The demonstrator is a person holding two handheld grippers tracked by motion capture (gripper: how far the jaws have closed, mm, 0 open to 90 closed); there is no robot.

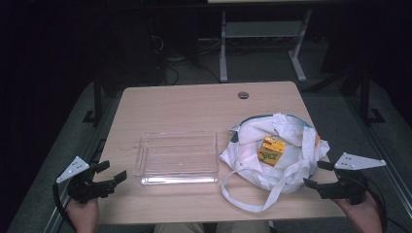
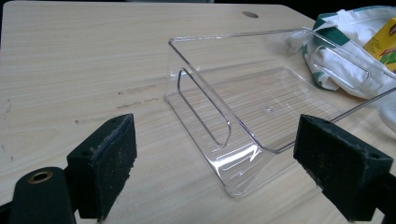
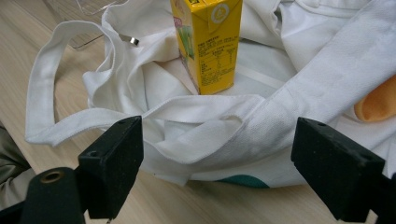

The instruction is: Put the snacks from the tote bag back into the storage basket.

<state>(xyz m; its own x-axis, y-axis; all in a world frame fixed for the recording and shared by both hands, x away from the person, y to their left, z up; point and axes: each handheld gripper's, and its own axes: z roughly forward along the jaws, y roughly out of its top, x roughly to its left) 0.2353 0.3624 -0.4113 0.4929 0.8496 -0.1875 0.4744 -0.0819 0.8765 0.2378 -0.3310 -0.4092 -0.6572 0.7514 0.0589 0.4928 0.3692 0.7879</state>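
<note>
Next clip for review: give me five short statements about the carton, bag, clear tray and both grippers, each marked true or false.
1. The yellow drink carton sits on the white cloth bag. True.
2. The clear plastic tray holds the carton. False: the tray is empty; the carton is on the bag beside it.
3. The left gripper is open, with nothing between its fingers. True.
4. The right gripper is shut on the bag's strap. False: it is open, short of the bag, gripping nothing.
5. The bag lies left of the tray in the high view. False: it lies to the tray's right.
</note>
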